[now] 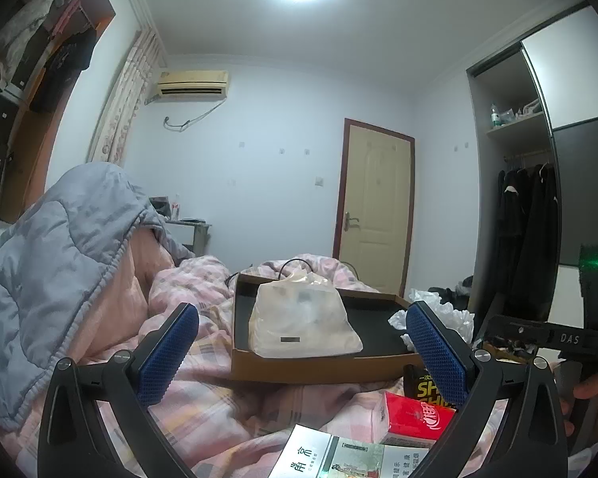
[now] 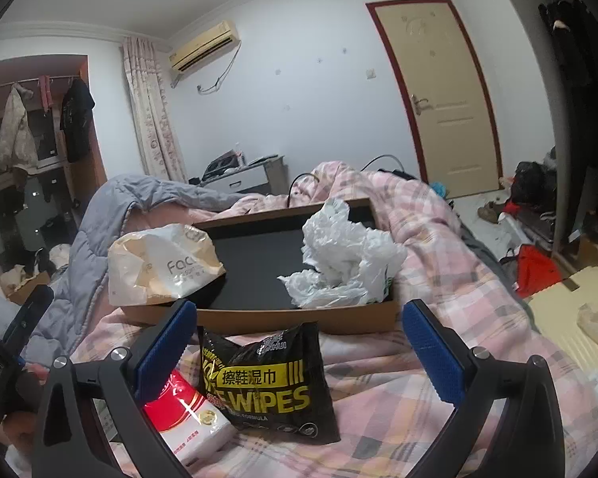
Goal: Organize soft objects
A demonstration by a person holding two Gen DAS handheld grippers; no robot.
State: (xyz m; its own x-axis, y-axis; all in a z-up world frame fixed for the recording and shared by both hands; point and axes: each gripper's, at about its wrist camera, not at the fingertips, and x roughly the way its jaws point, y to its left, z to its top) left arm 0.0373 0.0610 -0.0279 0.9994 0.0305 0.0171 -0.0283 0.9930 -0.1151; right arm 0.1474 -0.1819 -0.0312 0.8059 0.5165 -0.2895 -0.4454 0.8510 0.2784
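Both grippers gape empty: left gripper (image 1: 303, 352) low in frame, level; right gripper (image 2: 299, 352) tilted slightly down.

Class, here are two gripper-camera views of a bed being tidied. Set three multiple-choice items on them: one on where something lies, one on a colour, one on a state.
1. Where does the crumpled white plastic bag lie?
A. inside the shallow cardboard tray
B. on the floor by the door
C. on the wardrobe shelf

2. What colour is the pack of shoe wipes?
A. green with white lettering
B. black with yellow lettering
C. plain white

3. How does the right gripper stand?
A. shut on the red pack
B. shut on the tray's edge
C. open, holding nothing

Answers:
1 A: the bag sits at the right end of the tray's dark floor.
2 B: the wrapper is black, its "WIPES" lettering yellow.
3 C: the blue pads stand wide apart, the wipes lying on the bedding between them, untouched.
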